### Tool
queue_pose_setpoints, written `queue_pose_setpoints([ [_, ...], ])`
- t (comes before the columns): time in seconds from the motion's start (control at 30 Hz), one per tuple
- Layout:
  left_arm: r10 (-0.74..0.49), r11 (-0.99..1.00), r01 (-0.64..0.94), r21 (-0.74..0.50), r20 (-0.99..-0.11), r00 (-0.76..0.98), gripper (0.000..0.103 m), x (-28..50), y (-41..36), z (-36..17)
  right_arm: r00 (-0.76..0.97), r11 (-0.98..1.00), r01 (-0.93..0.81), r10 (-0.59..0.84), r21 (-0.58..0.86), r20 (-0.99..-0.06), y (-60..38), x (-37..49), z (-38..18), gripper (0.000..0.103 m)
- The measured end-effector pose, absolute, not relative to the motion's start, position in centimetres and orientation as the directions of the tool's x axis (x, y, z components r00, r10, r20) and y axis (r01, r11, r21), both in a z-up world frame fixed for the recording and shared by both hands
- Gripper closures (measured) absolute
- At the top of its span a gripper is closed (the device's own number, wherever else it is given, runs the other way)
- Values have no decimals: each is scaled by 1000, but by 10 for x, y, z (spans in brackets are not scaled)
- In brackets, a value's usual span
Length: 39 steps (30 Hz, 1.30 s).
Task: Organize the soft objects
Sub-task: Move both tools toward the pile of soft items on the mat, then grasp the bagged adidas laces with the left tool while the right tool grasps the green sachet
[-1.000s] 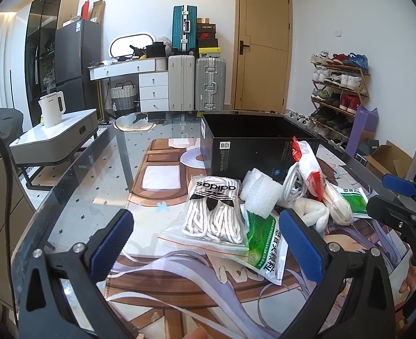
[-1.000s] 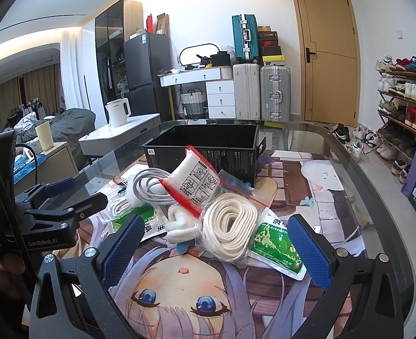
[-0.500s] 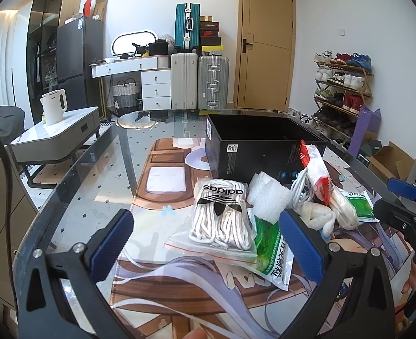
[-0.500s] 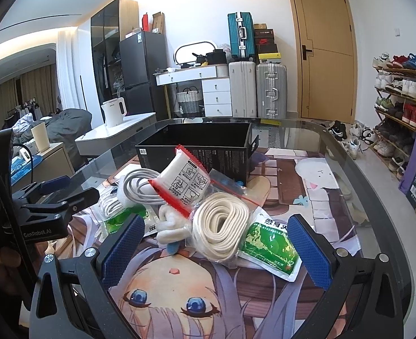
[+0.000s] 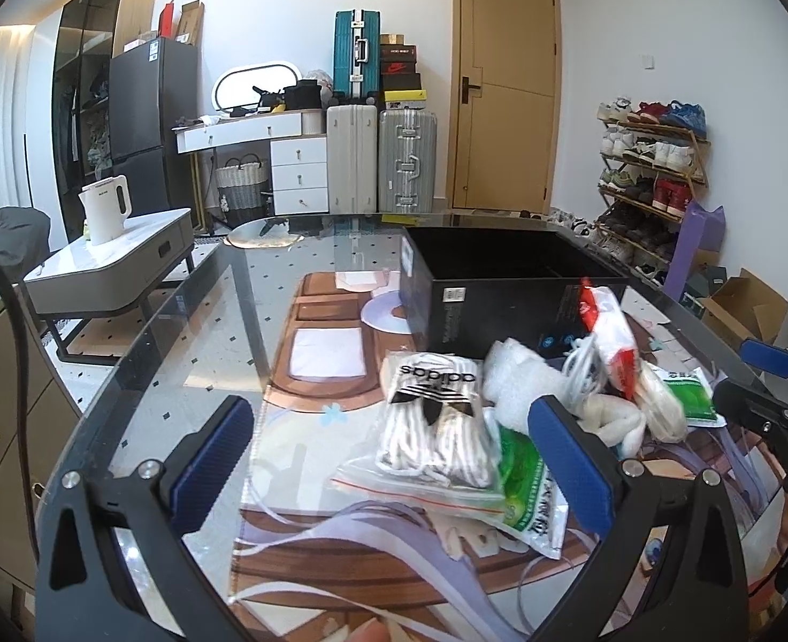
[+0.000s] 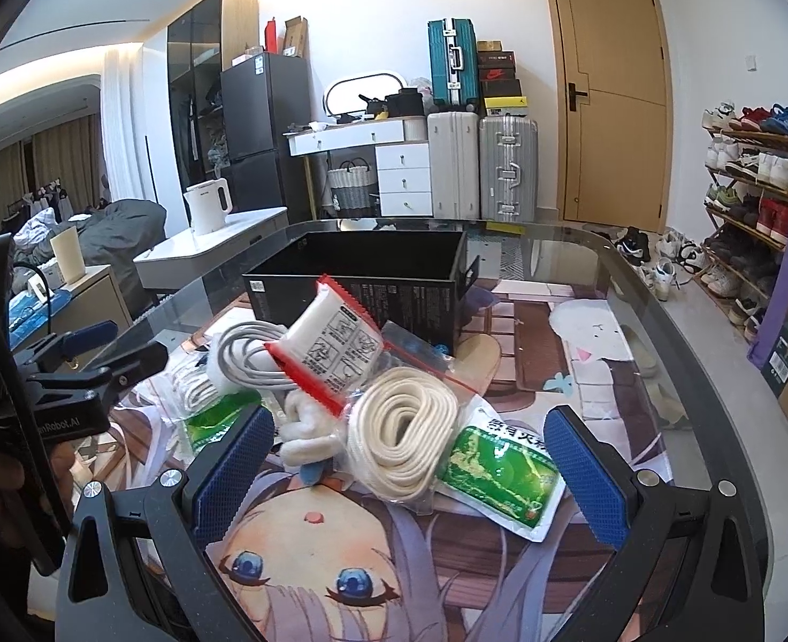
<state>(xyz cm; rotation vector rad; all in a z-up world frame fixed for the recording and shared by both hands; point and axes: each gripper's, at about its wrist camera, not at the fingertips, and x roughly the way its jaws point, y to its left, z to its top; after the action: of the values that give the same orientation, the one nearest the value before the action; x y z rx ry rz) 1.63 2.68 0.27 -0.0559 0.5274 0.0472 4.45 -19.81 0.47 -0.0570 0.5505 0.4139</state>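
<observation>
Hovering wide-open tongs (image 5: 391,457) over bagged laces (image 5: 436,428)

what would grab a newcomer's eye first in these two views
A jumbled heap of bagged soft goods sits mid-table: a coiled cream rope in a clear bag, a red-edged white packet on top, and green printed pouches at the near side. Behind the heap stands an open black rectangular box. Both grippers, left and right, hover open before the heap.
</observation>
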Motion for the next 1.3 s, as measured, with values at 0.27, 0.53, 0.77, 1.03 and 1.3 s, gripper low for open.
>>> queue_pose_setpoints([
  [0.27, 22, 998, -52, -38, -545, 838, 0, 28, 38, 0, 755, 928, -368, 336, 60, -563, -207, 59, 0, 0],
  [0.53, -18, 999, -8, -40, -607, 795, 0, 39, 33, -8, 731, 952, -296, 277, 76, -624, -221, 79, -13, 0],
  [0.77, -47, 998, 17, -53, -641, 766, 0, 47, 36, -10, 708, 962, -268, 228, 44, -669, -235, 97, -20, 3],
  [1.03, -39, 999, 29, -27, -680, 732, 2, 54, 34, -12, 645, 932, -361, 225, -32, -731, -241, 111, -27, 6],
  [1.3, -38, 999, 46, -7, -695, 718, 2, 57, 31, -11, 591, 857, -502, 244, -114, -769, -228, 123, -32, 6],
])
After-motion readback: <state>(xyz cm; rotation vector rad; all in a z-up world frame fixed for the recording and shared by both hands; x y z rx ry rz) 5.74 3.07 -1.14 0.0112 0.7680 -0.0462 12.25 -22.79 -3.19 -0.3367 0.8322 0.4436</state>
